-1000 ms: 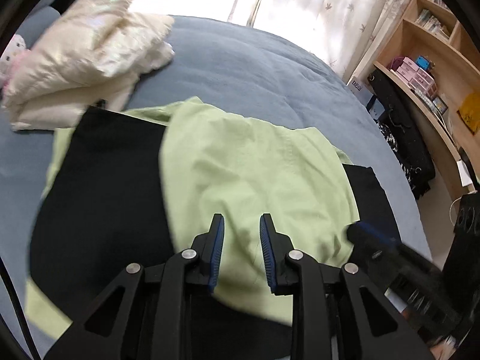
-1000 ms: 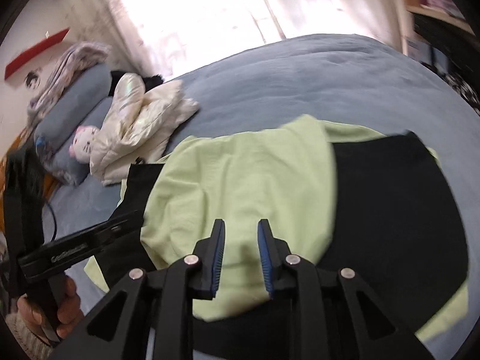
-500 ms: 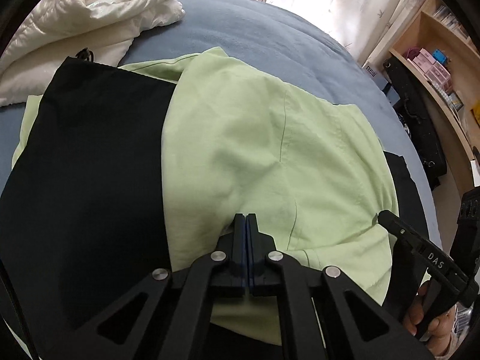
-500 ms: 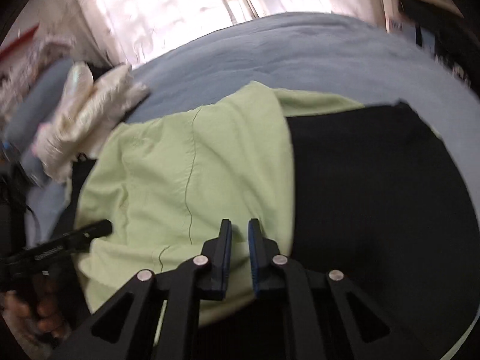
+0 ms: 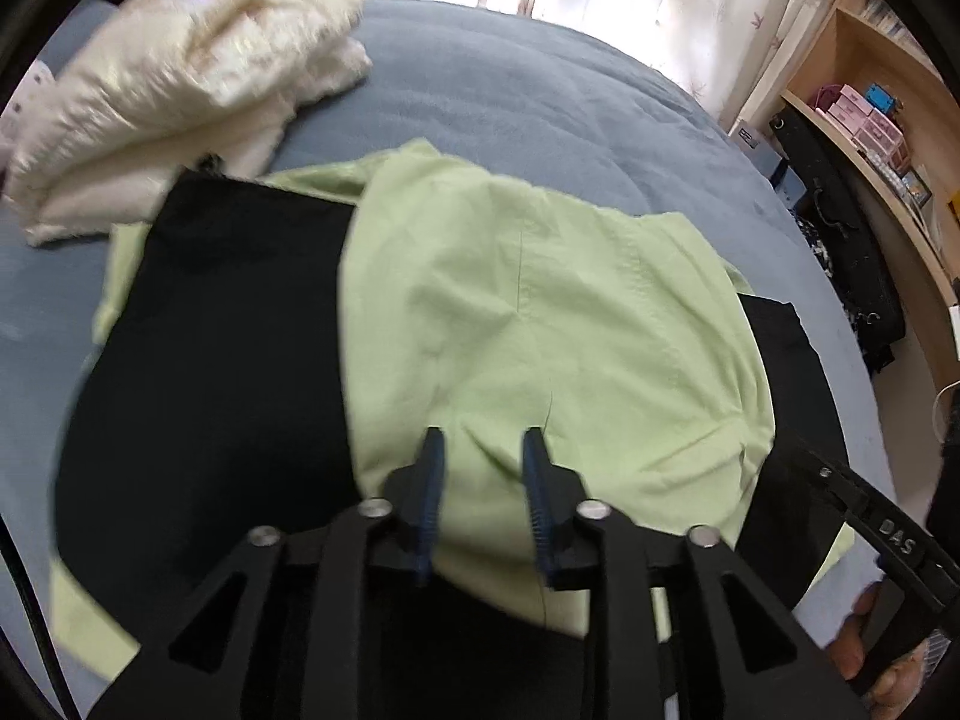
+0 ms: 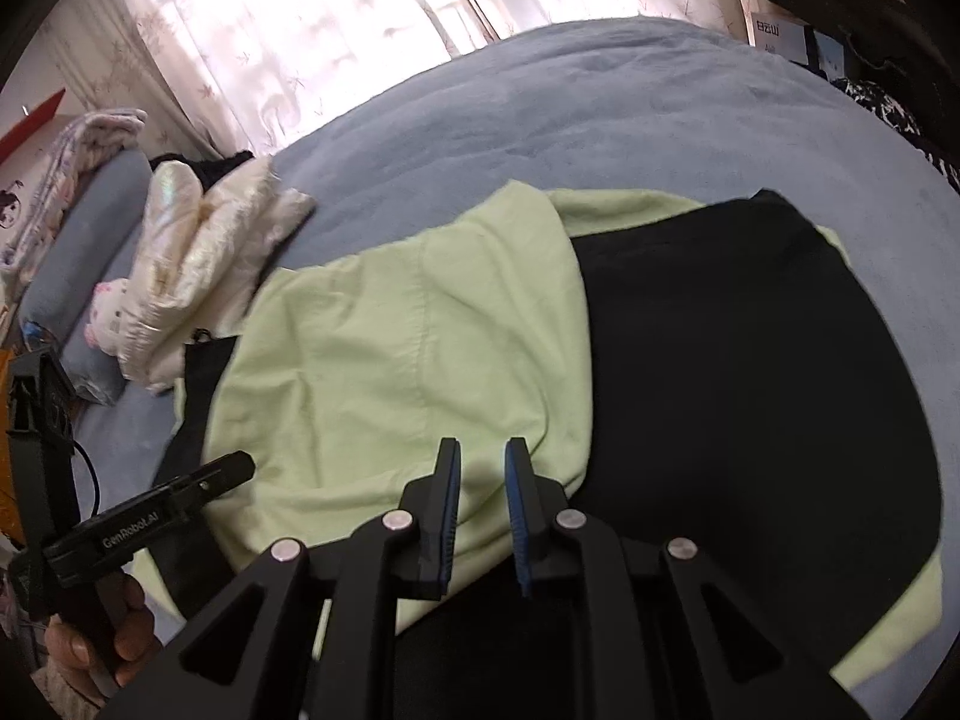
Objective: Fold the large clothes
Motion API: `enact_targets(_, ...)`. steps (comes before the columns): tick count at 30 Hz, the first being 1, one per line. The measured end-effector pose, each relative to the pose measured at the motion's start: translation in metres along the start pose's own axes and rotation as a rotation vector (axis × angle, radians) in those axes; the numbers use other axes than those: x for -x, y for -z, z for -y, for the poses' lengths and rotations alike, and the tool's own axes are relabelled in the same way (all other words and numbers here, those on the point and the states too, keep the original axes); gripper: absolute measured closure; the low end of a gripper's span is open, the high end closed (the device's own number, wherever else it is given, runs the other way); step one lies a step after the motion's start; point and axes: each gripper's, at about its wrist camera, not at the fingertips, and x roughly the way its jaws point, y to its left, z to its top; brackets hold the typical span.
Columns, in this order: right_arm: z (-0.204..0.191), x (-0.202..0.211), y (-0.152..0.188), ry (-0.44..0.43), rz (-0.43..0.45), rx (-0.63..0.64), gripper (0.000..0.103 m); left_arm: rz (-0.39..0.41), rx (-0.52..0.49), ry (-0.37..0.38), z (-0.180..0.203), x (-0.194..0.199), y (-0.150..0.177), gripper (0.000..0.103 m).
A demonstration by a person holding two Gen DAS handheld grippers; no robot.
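Observation:
A large garment with light green (image 5: 540, 324) and black (image 5: 228, 348) parts lies on the blue bed (image 5: 540, 96). The green part is folded over the middle of the black part; it also shows in the right wrist view (image 6: 384, 360) beside the black part (image 6: 750, 372). My left gripper (image 5: 483, 450) is open and empty just above the near edge of the green fold. My right gripper (image 6: 483, 459) is open and empty above the same fold. Each gripper shows at the edge of the other's view, the right one (image 5: 888, 534) and the left one (image 6: 150, 516).
A folded cream puffy jacket (image 5: 180, 90) lies at the far left of the bed. Pillows and a plush toy (image 6: 108, 312) sit beyond it. Wooden shelves (image 5: 870, 120) with boxes and a black bag (image 5: 840, 240) stand to the right of the bed.
Both grippers were open, closed at the green fold half a second ago, and are open again. Both have lifted back a little from the cloth.

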Motion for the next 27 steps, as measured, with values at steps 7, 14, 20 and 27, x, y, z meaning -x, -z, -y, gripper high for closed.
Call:
enact_targets(7,-0.019,0.055,0.017,-0.008,0.032,0.018,0.088,0.037,-0.022,-0.052,0.012,0.061,0.017,0.072)
enact_targets(14,-0.039,0.113,0.033,-0.008,0.087,0.061,0.088,0.082,-0.033,-0.056,0.024,0.129,0.044,0.069)
enact_targets(20,-0.050,0.153,0.049,-0.013,0.124,0.097,0.088,0.128,-0.035,-0.054,0.032,0.172,0.068,0.057)
enact_targets(27,-0.052,0.174,0.069,-0.026,0.123,0.103,0.088,0.127,-0.018,-0.051,0.034,0.202,0.097,0.047)
